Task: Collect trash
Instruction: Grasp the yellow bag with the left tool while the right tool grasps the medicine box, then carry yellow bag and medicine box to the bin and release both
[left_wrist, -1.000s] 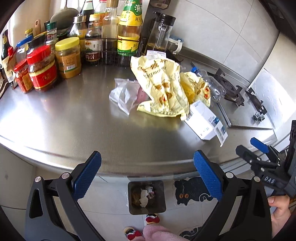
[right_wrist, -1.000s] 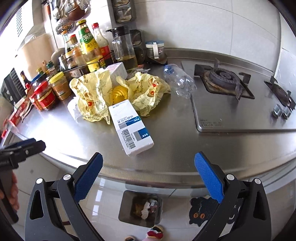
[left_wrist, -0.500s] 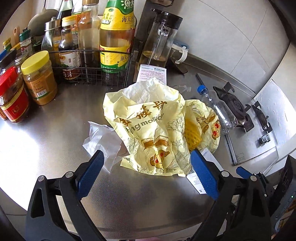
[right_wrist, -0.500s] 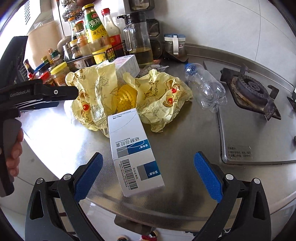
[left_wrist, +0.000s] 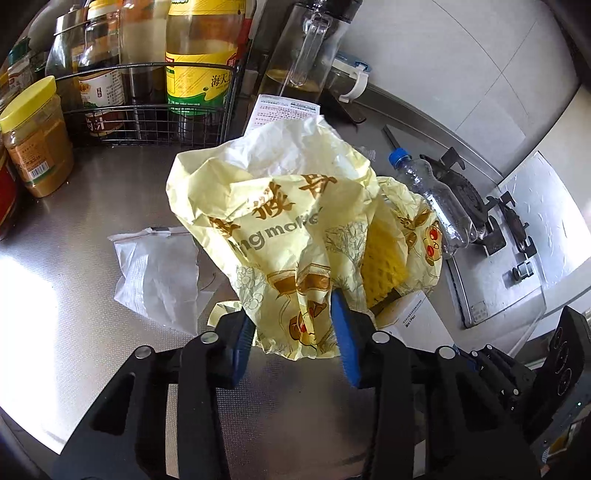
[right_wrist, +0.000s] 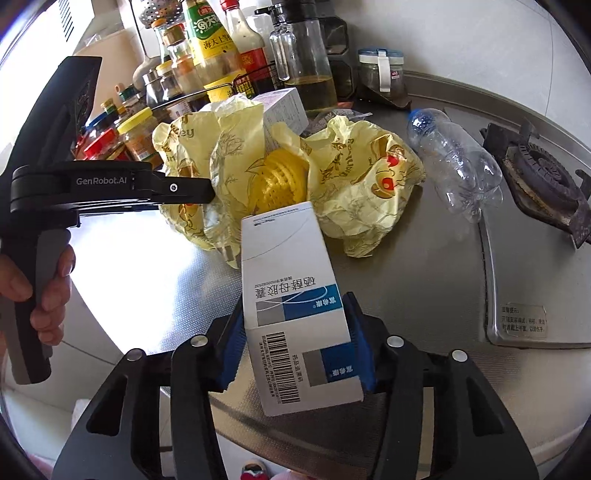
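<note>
The right gripper (right_wrist: 295, 347) is clamped on the near end of the box (right_wrist: 291, 291), blue pads pressed against its two long sides. The box is a white-and-blue carton lying flat on the steel counter (right_wrist: 413, 280); its long axis runs away from the gripper toward the wrappers, barcode end nearest the camera.

The left gripper (left_wrist: 291, 332) pinches the lower edge of the wrapper (left_wrist: 269, 221), a crumpled yellow paper sheet with brown print that rises upward from the pads. Just beside it a second wrapper (right_wrist: 362, 173) sits bunched, and between them shows a yellow ribbed piece (right_wrist: 280, 177).

A clear bag (left_wrist: 159, 273) lies flat to the left. A crushed bottle (right_wrist: 454, 162) lies on its side, blue cap pointing to the back wall, beside the stove (right_wrist: 535, 173).

A wire rack (left_wrist: 147, 110) holds sauce bottles; a yellow-lidded jar (left_wrist: 37, 140) holds tan paste.
</note>
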